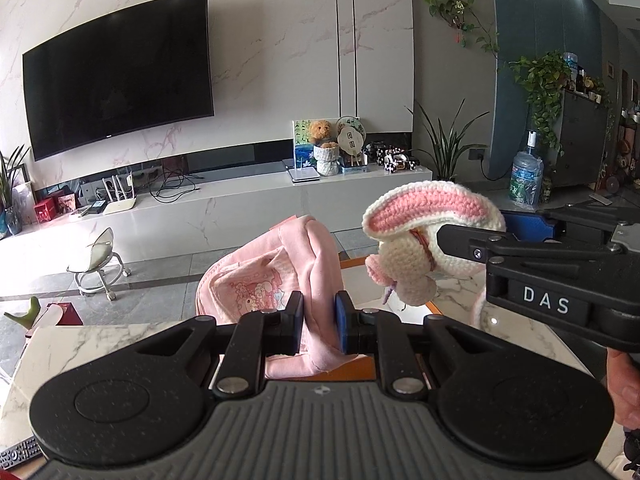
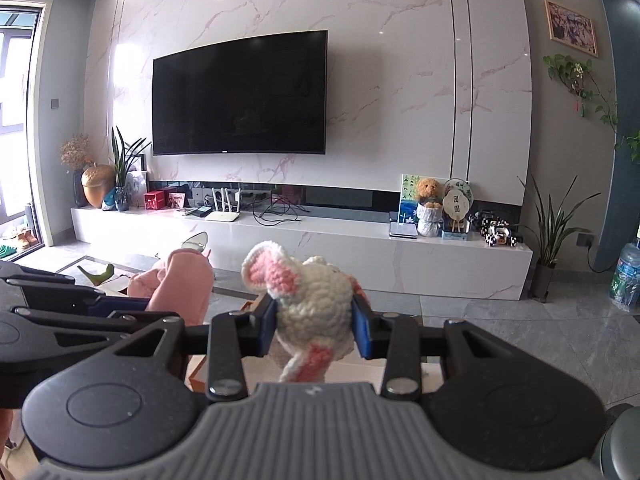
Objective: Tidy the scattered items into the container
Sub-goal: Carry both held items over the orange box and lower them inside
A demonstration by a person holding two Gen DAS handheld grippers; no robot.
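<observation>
White marble with thin pink lines covers the big wall, and one flat black TV (image 2: 239, 94) hangs on it. Below runs one long white shelf (image 2: 320, 240) with a small brown teddy bear (image 2: 427, 190) on it. The floor is grey tile.

Down low, part of a marble table (image 1: 80, 344) shows, white with grey lines.

The left gripper (image 1: 318, 322) is squeezed shut on one pink cloth (image 1: 276, 276). The cloth sits right between its two blue pads and bunches up above them. It is soft and floppy, with folds, and a cartoon picture is printed on it. The bottom of the cloth hangs down toward something orange under it, but it is hard to tell what that is.

The right gripper (image 2: 316, 328) is squeezed shut on one knitted bunny (image 2: 316, 300). The bunny is pinched between its two blue pads, up in the air. It is made of bumpy yarn, cream white with pink inside its long ears. It looks round and squishy. One ear sticks up to the left and a bit of the toy dangles below the pads.

From the left camera the bunny (image 1: 416, 236) is just to the right of the cloth, held by the right gripper (image 1: 444, 236), which comes in from the right side. The two soft things are near each other but not touching.
</observation>
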